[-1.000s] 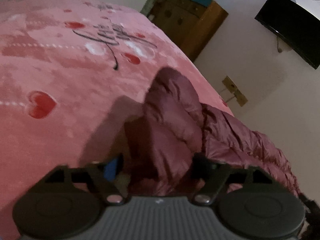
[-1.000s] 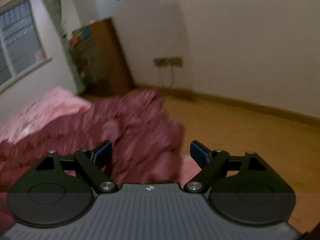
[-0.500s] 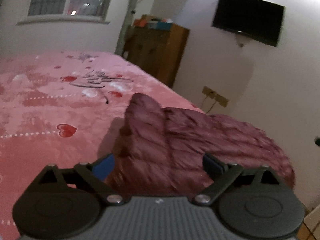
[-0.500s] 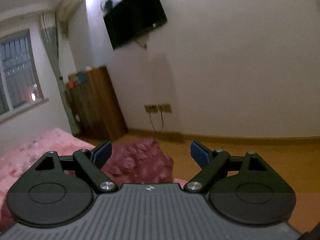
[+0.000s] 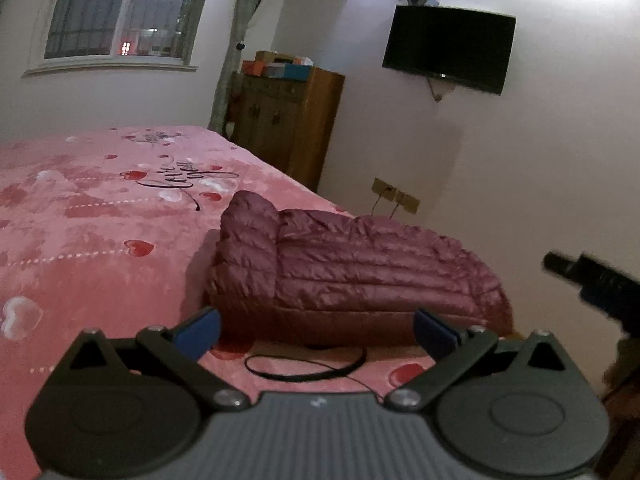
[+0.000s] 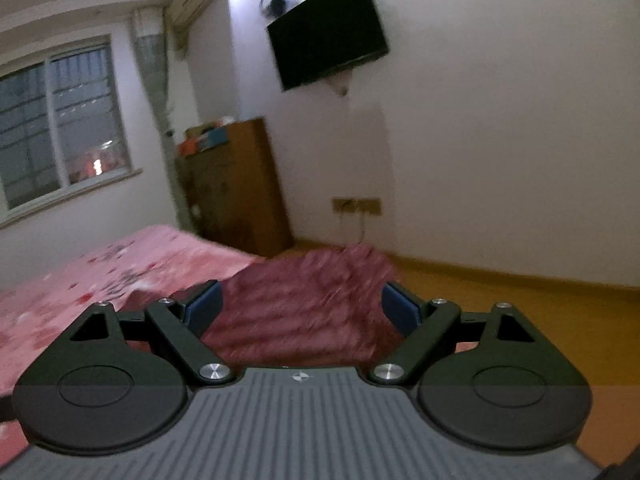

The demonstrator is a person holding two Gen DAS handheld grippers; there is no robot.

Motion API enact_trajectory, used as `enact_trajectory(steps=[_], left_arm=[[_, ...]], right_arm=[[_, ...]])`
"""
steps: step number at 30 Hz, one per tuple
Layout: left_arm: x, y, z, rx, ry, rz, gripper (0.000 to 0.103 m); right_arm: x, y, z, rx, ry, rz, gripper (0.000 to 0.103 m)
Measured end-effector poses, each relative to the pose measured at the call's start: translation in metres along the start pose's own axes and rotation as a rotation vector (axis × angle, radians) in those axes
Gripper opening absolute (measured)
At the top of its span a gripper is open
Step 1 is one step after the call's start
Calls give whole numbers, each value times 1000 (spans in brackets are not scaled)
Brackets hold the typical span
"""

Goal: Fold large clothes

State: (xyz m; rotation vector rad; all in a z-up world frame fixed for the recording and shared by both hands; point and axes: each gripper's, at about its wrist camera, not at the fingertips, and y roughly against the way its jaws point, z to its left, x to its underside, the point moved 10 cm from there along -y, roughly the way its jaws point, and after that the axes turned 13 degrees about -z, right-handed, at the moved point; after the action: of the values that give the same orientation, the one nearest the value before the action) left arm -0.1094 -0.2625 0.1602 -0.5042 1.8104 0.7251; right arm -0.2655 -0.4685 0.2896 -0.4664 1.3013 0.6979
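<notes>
A maroon quilted down jacket [image 5: 360, 272] lies folded in a compact bundle near the right edge of the pink heart-print bed [image 5: 80, 220]. My left gripper [image 5: 316, 330] hovers in front of it, its jaws opening wide, nothing between them. A dark piece of the other gripper [image 5: 592, 280] shows at the right edge of the left wrist view. In the right wrist view, which is blurred, the jacket [image 6: 304, 300] lies beyond my right gripper [image 6: 302, 306], which stands open and empty above the bed's edge [image 6: 100, 272].
A thin black cord loop [image 5: 304, 364] lies on the bed just before the jacket. A wooden cabinet [image 5: 288, 128] with boxes on top stands past the bed, below a window. A wall-mounted TV [image 5: 448, 54] and sockets [image 5: 396, 198] are on the right wall. Orange floor [image 6: 500, 308] lies right of the bed.
Both grippers have pulled back and up from the jacket. The left jaws have spread wider, and the sleeve that stood between them now lies on the folded bundle.
</notes>
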Motion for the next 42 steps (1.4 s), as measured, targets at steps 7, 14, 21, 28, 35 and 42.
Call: enact_trajectory(steps=[7, 14, 21, 28, 35, 42], left_arm=[[-6, 32, 2, -28, 2, -21, 102], [-8, 53, 2, -54, -31, -35, 102], [-4, 63, 8, -92, -38, -36, 102], [-1, 65, 4, -88, -46, -30, 102], [3, 64, 0, -95, -60, -30, 102], [5, 62, -1, -123, -86, -31, 102]], right_arm=[[-3, 59, 32, -40, 40, 1, 103], [-16, 100, 58, -91, 65, -34, 103], [-14, 94, 60, -115, 76, -37, 103], [-11, 84, 49, -104, 68, -19, 103], [-9, 84, 40, -90, 75, -15, 103], [-5, 80, 32, -77, 87, -4, 103]])
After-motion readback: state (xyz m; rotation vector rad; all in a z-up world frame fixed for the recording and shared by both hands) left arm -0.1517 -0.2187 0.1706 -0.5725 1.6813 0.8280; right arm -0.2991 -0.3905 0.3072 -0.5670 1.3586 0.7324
